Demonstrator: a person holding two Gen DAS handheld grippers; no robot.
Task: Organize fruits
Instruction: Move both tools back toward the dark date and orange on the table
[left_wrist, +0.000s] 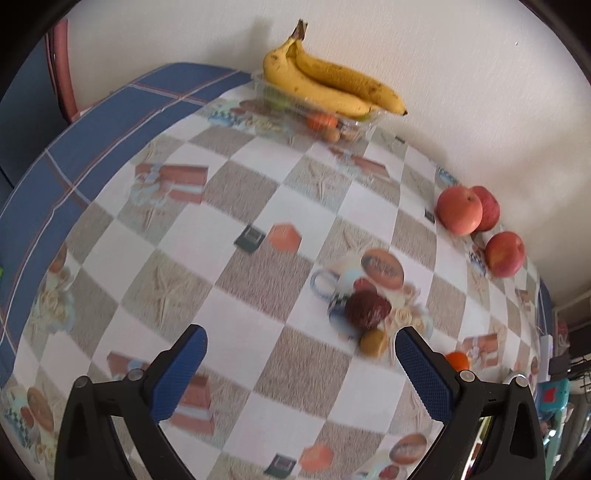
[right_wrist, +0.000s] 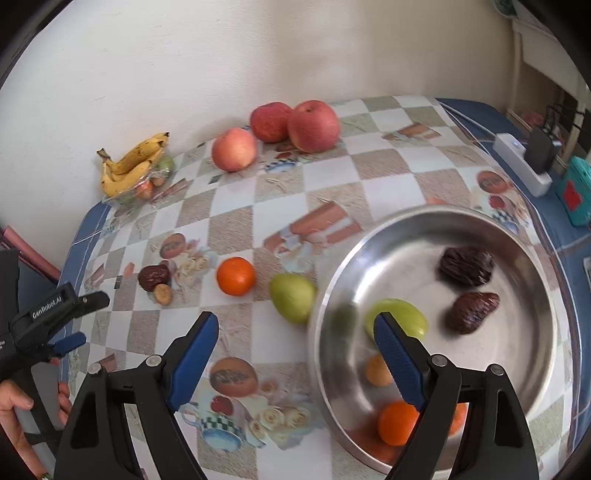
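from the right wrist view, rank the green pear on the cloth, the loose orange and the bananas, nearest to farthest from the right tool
1. Green pear on the checked cloth, just outside the steel bowl's rim.
2. Round orange, left of the pear.
3. Yellow bananas, far left by the wall.

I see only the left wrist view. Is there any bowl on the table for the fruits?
Observer: Yes, a steel bowl stands beside a green pear.
Operator: What is in it?
Observer: Two dates, a green fruit and an orange.
Operator: Is the right claw free?
Observer: Yes, the right claw is open and holds nothing.
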